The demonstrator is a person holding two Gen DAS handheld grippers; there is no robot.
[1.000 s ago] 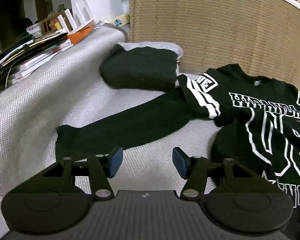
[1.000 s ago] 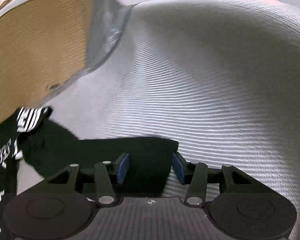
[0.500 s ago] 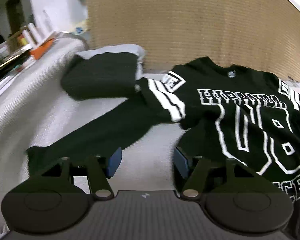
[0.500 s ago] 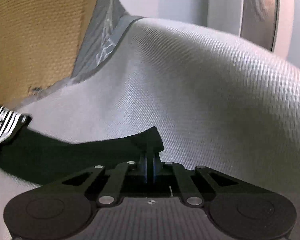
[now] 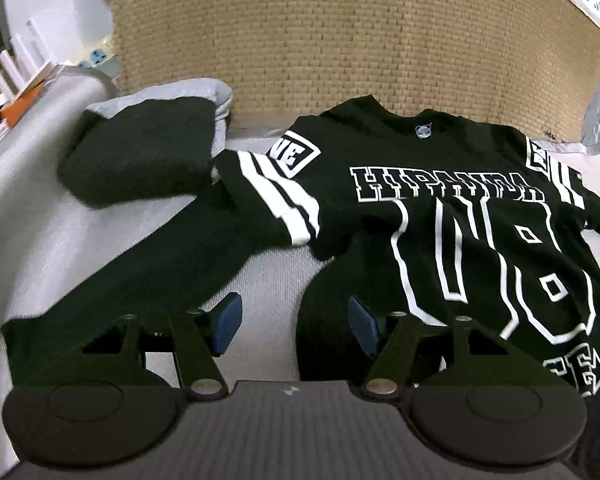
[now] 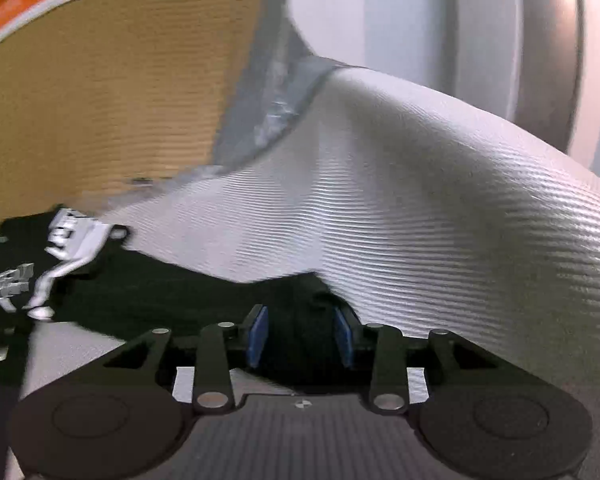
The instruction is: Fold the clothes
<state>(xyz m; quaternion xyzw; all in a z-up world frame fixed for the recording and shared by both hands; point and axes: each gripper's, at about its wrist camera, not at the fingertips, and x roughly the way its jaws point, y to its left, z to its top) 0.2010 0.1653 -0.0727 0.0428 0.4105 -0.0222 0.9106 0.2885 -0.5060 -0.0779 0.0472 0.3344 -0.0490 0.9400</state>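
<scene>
Left wrist view shows the black jersey (image 5: pixel 460 208) spread face up on the pale woven bedcover (image 5: pixel 40 220), ahead and to the right of the left tongs (image 5: pixel 294 322). Its collar lies far from the tongs, against the tan woven headboard (image 5: pixel 340 40). One long sleeve (image 5: pixel 152 272) runs down from the striped shoulder toward the tongs' left finger, its cuff lying just beside that finger. The left jaws stand apart with only bare bedcover between the pads; nothing is gripped. A folded dark garment (image 5: pixel 140 156) sits farther off, ahead and to the left, touching the sleeve near the shoulder.

In the right wrist view, the right tongs (image 6: pixel 300 334) have just been opening. The other sleeve's cuff (image 6: pixel 300 304) lies between the blue pads, yet the pads look clear of it, so I judge it loose rather than held.

The jersey looks light, soft and floppy. It will sag and drag wherever it is not supported, and the printed front may cling a little to the ribbed cover. Good places to pinch seem to be each cuff, or a doubled edge at the hem or shoulder seam, where the cloth is thicker and less likely to slip out.
</scene>
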